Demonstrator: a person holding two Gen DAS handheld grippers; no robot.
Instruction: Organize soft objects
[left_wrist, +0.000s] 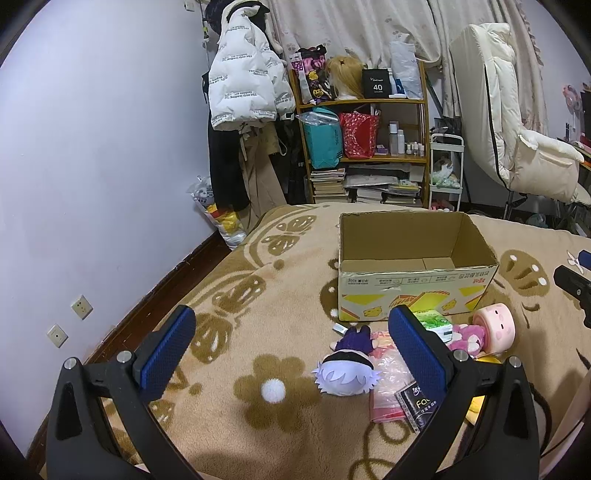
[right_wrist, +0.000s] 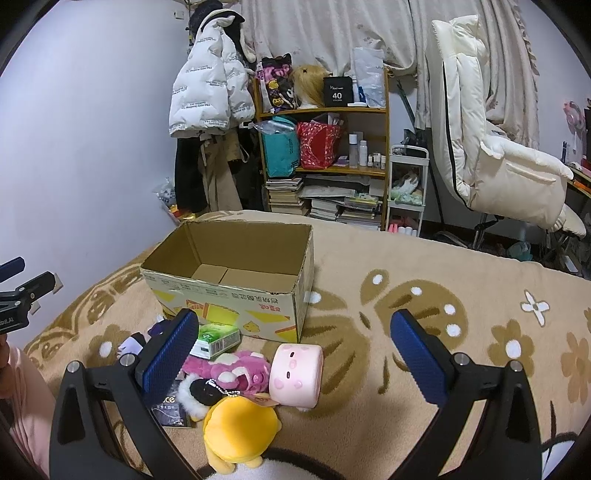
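The cardboard box (right_wrist: 236, 273) serves as the landmark, standing open-topped on the flower-patterned blanket (right_wrist: 424, 332). To its left front hovers the left gripper (left_wrist: 291, 350), jaws spread wide and holding nothing. Just in front of the box lie the soft things: a white-haired doll (left_wrist: 345, 369) in purple, a green tissue pack (right_wrist: 216, 340) touching the box's front wall, a magenta plush (right_wrist: 236, 371), a pink cylinder cushion (right_wrist: 295, 374) (its face tipped sideways), and a yellow plush (right_wrist: 240, 430) nearest the camera. Right of the box's front, the right gripper (right_wrist: 293, 354) hangs over the pile, jaws apart, gripping nothing.
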